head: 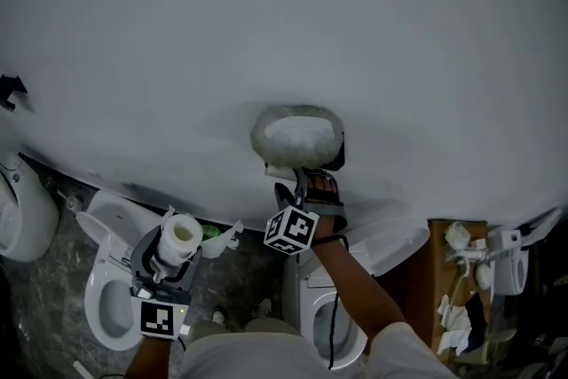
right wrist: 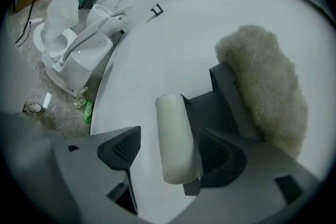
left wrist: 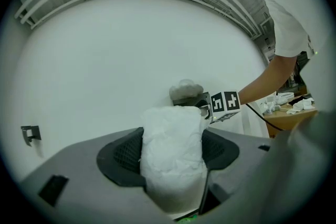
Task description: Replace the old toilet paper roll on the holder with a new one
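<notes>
A fresh white toilet paper roll (head: 182, 237) (left wrist: 173, 155) stands upright between the pads of my left gripper (head: 169, 257) (left wrist: 173, 149), which is shut on it, low and left of the holder. The wall holder is a dark bracket (right wrist: 231, 97) under a fuzzy grey cover (head: 297, 136) (left wrist: 185, 91) (right wrist: 268, 81). On it sits the old roll (right wrist: 177, 136) (head: 282, 170), thin and pale. My right gripper (head: 300, 184) (right wrist: 170, 139) is at the holder, open, with the old roll between its jaws; the roll lies against the right jaw and stays apart from the left one.
Below the wall stand a white toilet (head: 111, 280) at left, another toilet (head: 333, 315) under my right arm, and a urinal (head: 22, 209) at far left. A wooden shelf (head: 453, 231) with clutter is at right. A green bottle (head: 210, 232) lies on the floor.
</notes>
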Available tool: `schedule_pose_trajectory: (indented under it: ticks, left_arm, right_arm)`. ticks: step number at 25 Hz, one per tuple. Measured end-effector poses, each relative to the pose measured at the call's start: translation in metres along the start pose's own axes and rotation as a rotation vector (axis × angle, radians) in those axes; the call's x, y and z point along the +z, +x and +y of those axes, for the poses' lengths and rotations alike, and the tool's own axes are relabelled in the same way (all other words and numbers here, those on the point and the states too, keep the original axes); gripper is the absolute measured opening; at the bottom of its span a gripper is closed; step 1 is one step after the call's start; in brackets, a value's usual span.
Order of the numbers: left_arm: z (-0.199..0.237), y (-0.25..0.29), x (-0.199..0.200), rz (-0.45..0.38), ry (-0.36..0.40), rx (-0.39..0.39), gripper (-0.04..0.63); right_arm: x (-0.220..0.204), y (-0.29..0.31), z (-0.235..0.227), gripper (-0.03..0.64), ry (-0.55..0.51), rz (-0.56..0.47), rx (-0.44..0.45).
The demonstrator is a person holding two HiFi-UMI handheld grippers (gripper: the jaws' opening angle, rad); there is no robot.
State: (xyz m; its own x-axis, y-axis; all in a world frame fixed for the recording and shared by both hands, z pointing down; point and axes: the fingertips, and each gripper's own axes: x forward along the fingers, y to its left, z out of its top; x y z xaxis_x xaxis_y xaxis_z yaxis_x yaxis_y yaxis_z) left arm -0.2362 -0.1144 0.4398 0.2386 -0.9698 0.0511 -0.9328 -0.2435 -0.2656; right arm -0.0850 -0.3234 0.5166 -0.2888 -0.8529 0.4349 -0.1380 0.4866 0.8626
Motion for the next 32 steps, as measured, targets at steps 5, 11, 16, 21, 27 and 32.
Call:
schedule_pose_trajectory:
  ticks: [5, 11, 16, 21, 27, 32]
  left_arm:
    - [0.002, 0.002, 0.001, 0.006, 0.066, -0.019, 0.299]
    - [0.004, 0.004, 0.001, 0.001, 0.024, -0.012, 0.299]
    - [0.004, 0.006, 0.000, 0.004, 0.010, -0.011, 0.299]
    - [0.005, 0.009, 0.003, -0.004, 0.038, -0.019, 0.301]
    - [0.000, 0.016, 0.007, -0.012, 0.018, -0.025, 0.299]
    - [-0.006, 0.022, 0.011, -0.016, 0.041, -0.045, 0.299]
  right_arm:
    - [0.002, 0.002, -0.001, 0.336, -0.009, -0.007, -0.024]
    - [0.001, 0.003, -0.005, 0.245, -0.030, -0.004, -0.055]
    - [-0.009, 0.002, -0.009, 0.212, -0.043, 0.011, -0.064]
    - [-0.023, -0.001, -0.013, 0.209, -0.035, 0.027, -0.078]
    - [-0.041, -0.005, -0.019, 0.206, -0.050, 0.039, -0.093]
    - [-0.063, -0.007, -0.022, 0.206, -0.045, 0.063, -0.098]
